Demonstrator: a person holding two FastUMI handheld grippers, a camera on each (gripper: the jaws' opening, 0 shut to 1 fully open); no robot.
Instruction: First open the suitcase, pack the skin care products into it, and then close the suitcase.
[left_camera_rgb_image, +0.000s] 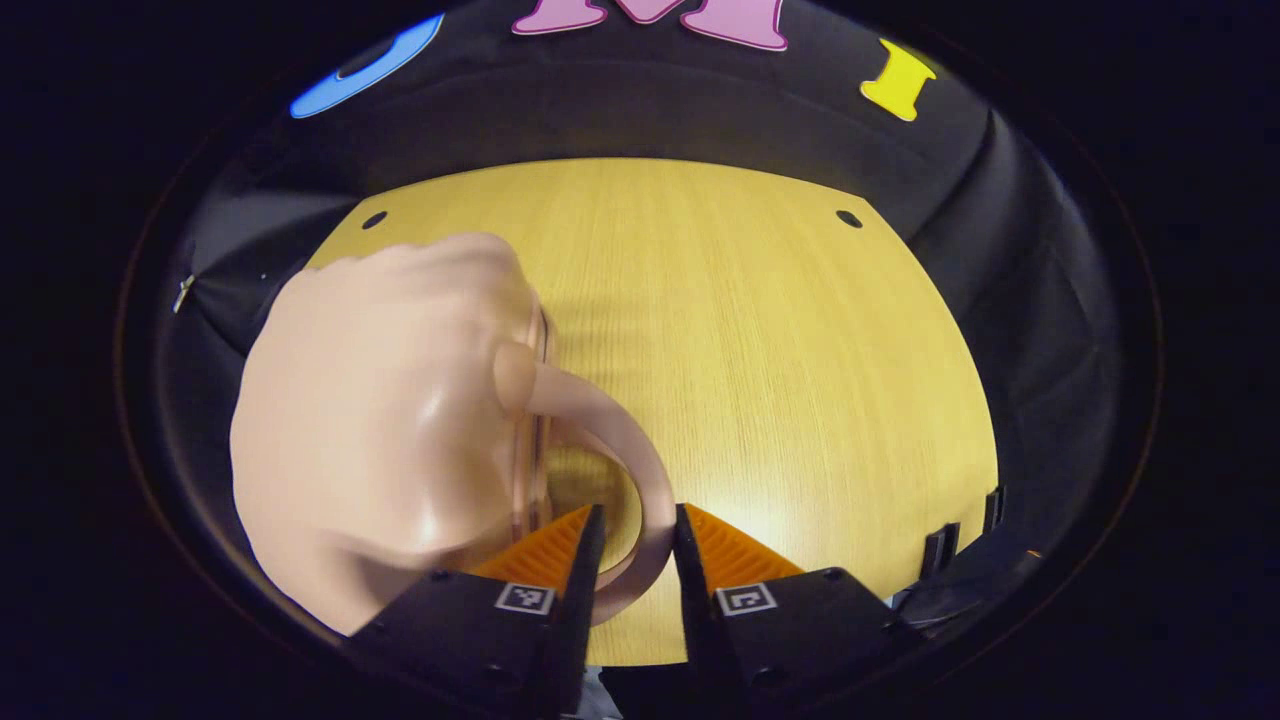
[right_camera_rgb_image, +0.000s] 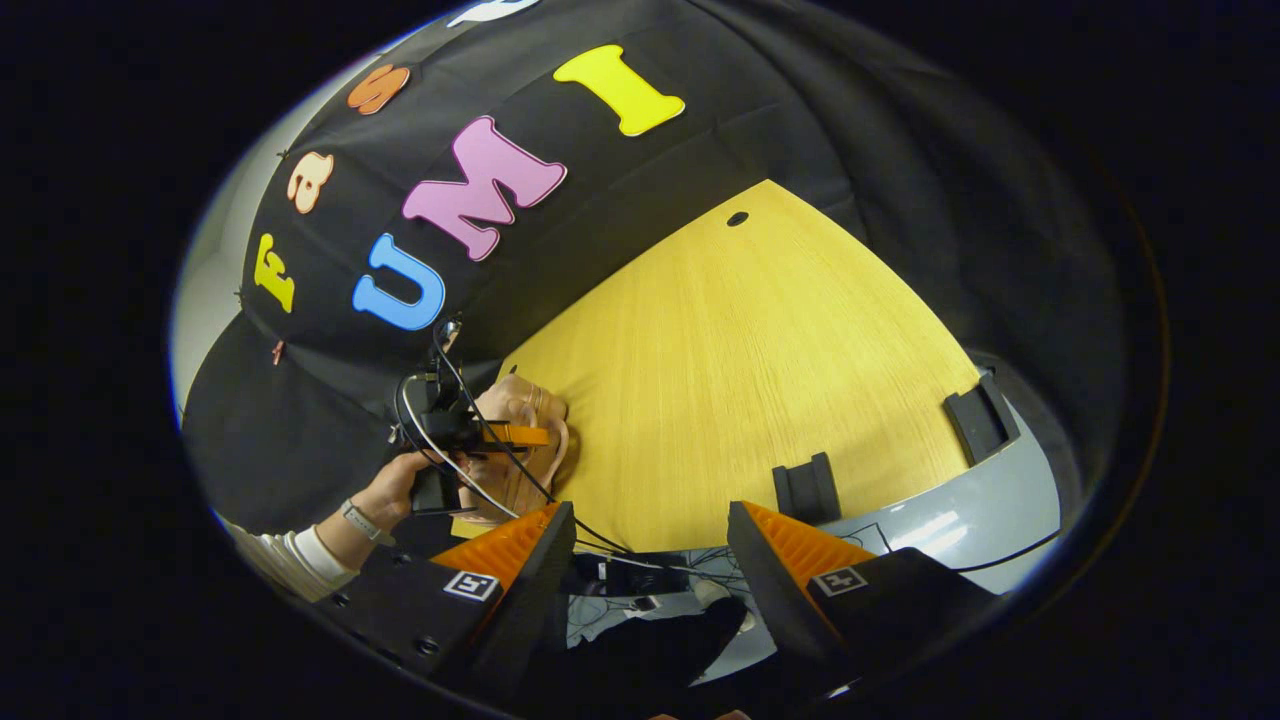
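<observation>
Left tool (left_camera_rgb_image: 637, 530) of mine sits at the bottom centre of the left gripper view, its orange fingers (left_camera_rgb_image: 545, 548) brought in on either side of the curved handle (left_camera_rgb_image: 625, 440) of the pink suitcase (left_camera_rgb_image: 380, 420). Both pads look to be touching the loop, so I take it as gripped, though the contact on the right pad is hard to confirm. The case fills the left half of that frame, standing on its side on the wooden table (left_camera_rgb_image: 780, 350) with its seam facing right. It appears closed. I judge the hold on the handle is there to steady or reposition the case so the shell can be opened, which is the first step of the task.

My right tool (right_camera_rgb_image: 650, 550) hangs released at the bottom of the right gripper view, fingers spread with nothing between them, held back from the table's near edge, I think waiting its turn.

That view adds what the close one cannot: from farther off, at lower left, it shows my left hand (right_camera_rgb_image: 395, 485) and white sleeve (right_camera_rgb_image: 290, 560) holding the other tool against the suitcase (right_camera_rgb_image: 520, 440), which sits near the table's left edge. It also shows two black brackets (right_camera_rgb_image: 805, 485) along the near edge. I cannot see any skin care products in either view.
</observation>
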